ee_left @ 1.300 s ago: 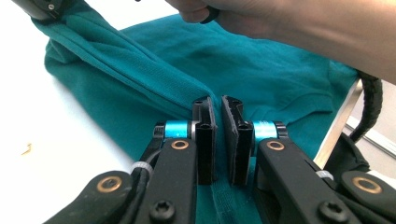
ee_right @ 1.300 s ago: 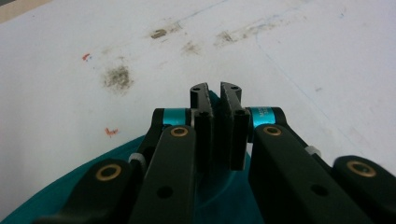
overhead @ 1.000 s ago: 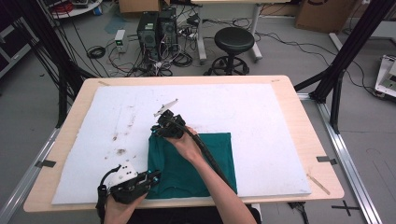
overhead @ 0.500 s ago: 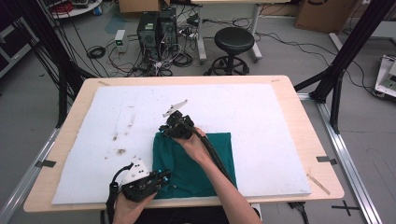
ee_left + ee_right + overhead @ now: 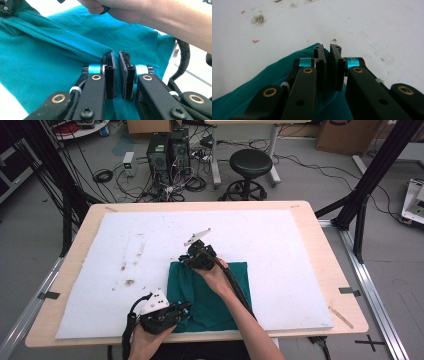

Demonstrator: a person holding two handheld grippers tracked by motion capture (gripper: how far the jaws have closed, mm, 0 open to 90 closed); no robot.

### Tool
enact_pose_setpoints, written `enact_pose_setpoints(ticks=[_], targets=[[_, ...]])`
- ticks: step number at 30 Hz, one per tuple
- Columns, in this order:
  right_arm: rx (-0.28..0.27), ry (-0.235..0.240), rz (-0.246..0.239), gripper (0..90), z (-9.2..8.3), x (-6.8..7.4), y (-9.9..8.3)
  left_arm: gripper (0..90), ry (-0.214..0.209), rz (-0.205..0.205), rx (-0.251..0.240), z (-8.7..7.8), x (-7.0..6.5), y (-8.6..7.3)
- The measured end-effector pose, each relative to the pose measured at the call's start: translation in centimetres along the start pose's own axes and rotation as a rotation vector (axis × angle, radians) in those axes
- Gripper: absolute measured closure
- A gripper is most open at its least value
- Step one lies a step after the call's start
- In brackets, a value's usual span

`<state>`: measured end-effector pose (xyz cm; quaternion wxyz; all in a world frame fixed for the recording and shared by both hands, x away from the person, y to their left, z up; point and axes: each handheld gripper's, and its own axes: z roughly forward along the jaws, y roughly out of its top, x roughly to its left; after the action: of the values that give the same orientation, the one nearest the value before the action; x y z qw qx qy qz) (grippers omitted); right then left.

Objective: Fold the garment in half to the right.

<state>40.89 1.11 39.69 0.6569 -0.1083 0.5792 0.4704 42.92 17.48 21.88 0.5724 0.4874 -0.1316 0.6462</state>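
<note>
— What is the right claw point(image 5: 328, 50) doing?
— Its jaws are pinched on the far edge of the teal cloth point(image 5: 274, 82); the fabric runs up between the pads. From above, that right claw point(image 5: 192, 257) sits at the cloth's far left corner.
— And the left claw point(image 5: 117, 56)?
— Also narrowed onto the fabric, with a ridge of teal cloth point(image 5: 50, 55) gathered between its pads. In the high view the left claw point(image 5: 181, 310) is at the near edge of the cloth point(image 5: 215, 295).
— Where does the cloth lie?
— On the white sheet point(image 5: 280, 250) covering the wooden worktop point(image 5: 330, 235), near the person's side, with folds running across it.
— Anything else around?
— Dark smudges point(image 5: 129, 282) mark the sheet to the left. Beyond the worktop stand a black stool point(image 5: 250, 162) and computer towers point(image 5: 167, 150) among cables on the floor.
</note>
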Motion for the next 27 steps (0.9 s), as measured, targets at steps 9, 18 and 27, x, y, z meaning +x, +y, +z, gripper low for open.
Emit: enact_pose_setpoints(ticks=[9, 18, 27], targets=[[-0.005, -0.013, 0.009, 85.5, -0.9, -0.7, -0.9, 84.1, -0.02, 0.009, 0.006, 1.0, -0.5, 0.5], [-0.011, -0.025, 0.035, 85.5, -1.9, -1.7, -2.2, 84.0, -0.045, 0.021, 0.014, 2.4, -1.0, 1.0], [-0.007, -0.041, 0.047, 85.5, -2.6, -2.2, -3.0, 84.0, -0.052, 0.032, 0.025, 3.6, -1.6, 1.3]])
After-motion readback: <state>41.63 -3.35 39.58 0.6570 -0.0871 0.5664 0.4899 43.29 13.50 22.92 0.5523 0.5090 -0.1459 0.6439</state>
